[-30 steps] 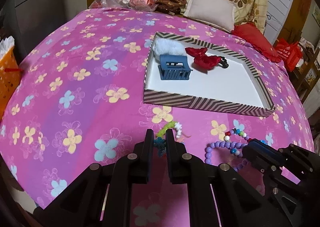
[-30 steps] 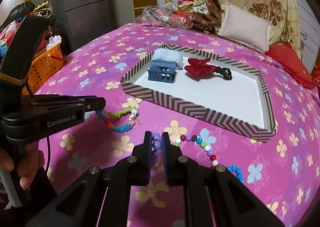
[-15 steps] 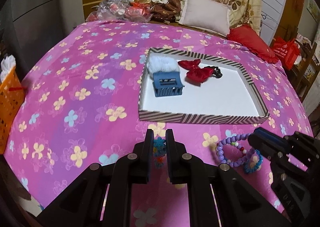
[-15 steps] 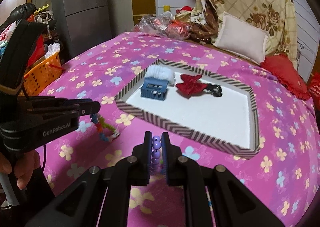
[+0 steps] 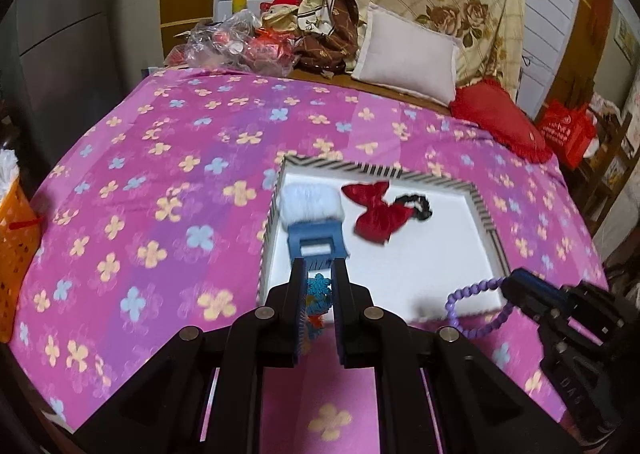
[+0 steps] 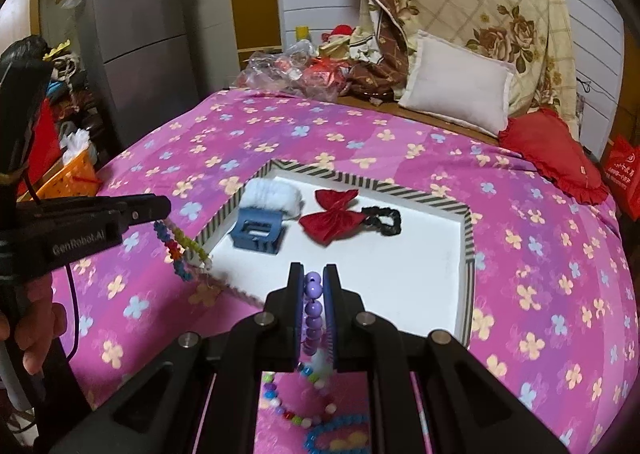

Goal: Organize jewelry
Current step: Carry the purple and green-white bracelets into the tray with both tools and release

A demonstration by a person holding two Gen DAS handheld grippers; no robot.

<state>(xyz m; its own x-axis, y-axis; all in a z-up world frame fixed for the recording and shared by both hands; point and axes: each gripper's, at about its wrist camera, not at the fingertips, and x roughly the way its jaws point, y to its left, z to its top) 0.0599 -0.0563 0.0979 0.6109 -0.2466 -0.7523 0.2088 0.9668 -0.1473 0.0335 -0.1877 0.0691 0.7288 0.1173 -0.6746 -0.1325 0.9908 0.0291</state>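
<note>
The bed under its pink flower-print sheet [image 6: 328, 133] carries everything. In the middle of it sits the shallow white tray with the striped black-and-white rim [image 6: 469, 238], and three pieces already lie at its far end: a red velvet bow on a black scrunchie [image 6: 334, 215], a blue plastic claw clip [image 6: 258, 234] and a white fluffy hair tie [image 6: 274, 193] just behind it.

Two strands are not in yet. The left hand-held gripper [image 5: 319, 286] is closed on a multicoloured snowflake-bead strand [image 6: 176, 246], which dangles by the tray's near-left corner. The right hand-held gripper [image 6: 313, 286] is clamped on a purple round-bead bracelet [image 6: 312, 310], hanging over the tray's near edge.

A string of mixed coloured beads [image 6: 296, 414] and a light-blue bead bracelet [image 6: 340, 428] show below the right hand-held gripper; I cannot tell whether they hang or lie on the sheet. I'd say the job is roughly half done.
</note>
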